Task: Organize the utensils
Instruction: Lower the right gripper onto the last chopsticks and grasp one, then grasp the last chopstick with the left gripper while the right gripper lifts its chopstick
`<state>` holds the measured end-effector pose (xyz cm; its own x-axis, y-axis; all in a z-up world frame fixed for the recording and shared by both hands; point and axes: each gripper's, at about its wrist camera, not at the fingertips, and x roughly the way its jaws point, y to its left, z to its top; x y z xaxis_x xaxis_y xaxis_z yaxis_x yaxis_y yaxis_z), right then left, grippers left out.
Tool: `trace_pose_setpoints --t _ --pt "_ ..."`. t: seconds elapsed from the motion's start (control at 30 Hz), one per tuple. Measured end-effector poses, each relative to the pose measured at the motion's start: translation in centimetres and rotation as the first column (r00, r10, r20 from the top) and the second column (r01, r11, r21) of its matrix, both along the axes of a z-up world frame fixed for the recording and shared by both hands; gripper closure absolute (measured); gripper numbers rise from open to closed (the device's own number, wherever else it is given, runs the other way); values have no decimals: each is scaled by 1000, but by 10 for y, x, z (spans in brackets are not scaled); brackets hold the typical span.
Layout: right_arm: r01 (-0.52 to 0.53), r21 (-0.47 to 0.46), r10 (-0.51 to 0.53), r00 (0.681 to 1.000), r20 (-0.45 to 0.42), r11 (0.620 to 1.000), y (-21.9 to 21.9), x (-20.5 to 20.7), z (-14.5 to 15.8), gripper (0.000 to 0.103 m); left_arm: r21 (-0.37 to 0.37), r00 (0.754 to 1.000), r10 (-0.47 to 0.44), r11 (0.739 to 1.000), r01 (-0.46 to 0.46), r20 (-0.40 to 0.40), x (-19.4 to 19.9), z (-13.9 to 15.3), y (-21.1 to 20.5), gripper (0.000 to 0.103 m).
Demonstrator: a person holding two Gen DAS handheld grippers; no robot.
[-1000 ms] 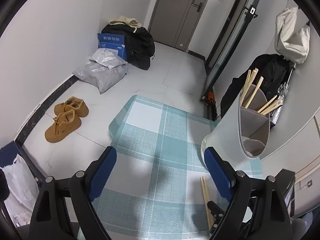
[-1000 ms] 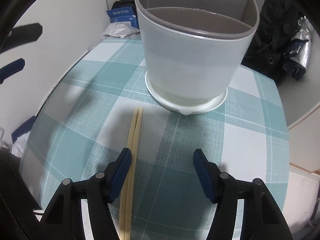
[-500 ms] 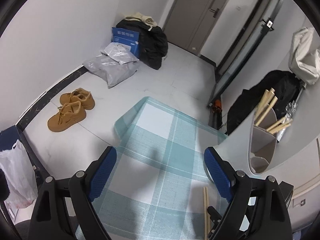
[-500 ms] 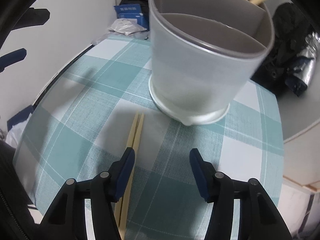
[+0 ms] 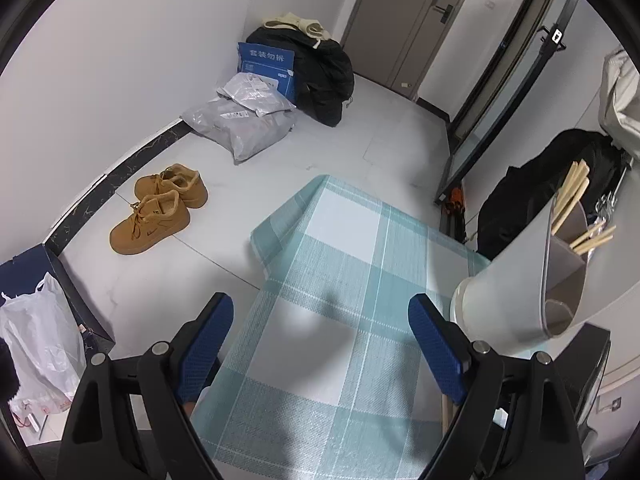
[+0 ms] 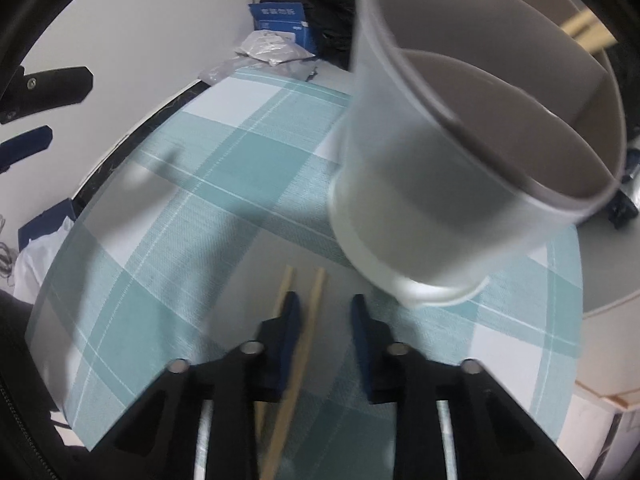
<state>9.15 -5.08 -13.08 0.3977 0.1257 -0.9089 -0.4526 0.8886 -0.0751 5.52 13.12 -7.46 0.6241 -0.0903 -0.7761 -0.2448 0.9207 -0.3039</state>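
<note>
— Chopsticks (image 6: 298, 344), where are they?
— Two thin pale wooden sticks lie flat on the woven teal-and-white checked cloth (image 6: 224, 184) of the surface, toward its near edge. One runs between the ribbed blue pads of the right gripper (image 6: 325, 316); the other lies just outside the left pad.
— Clenched?
— No, its jaws stand narrowly apart, gripping nothing.
— And the holder (image 6: 460, 168)?
— Smooth, grey, round, divided inside, just beyond the stick tips, more sticks standing in its far compartments.
— Left gripper (image 5: 320, 340)?
— Spread wide, above the cloth.
</note>
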Motion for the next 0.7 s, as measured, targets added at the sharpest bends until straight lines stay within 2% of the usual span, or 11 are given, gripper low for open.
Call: trace_pose_setpoints --t 0.1,0.2,0.37,0.43,0.47,0.7 --pt "12 28 -12 1000 -1 1000 0 0 0 99 4 1000 -14 1000 14 -6 -1 -2 0 17" --pt "43 95 -43 999 -2 995 -14 -1 3 99 -8 1000 -25 1000 24 -18 -3 -5 0 17" --pt "146 273 -160 987 28 951 -59 -12 27 99 16 994 -97 995 98 -58 -4 -11 -19 17" --pt "179 348 -203 979 32 920 -80 -16 38 99 40 988 -142 989 145 -69 -5 -13 -32 17" --pt "200 405 -228 973 21 892 -94 -19 44 99 48 981 -177 982 181 -83 -6 -15 -43 17" --pt "312 598 -364 931 -37 738 -169 -30 53 99 59 933 -314 943 329 -177 -9 -24 -99 17"
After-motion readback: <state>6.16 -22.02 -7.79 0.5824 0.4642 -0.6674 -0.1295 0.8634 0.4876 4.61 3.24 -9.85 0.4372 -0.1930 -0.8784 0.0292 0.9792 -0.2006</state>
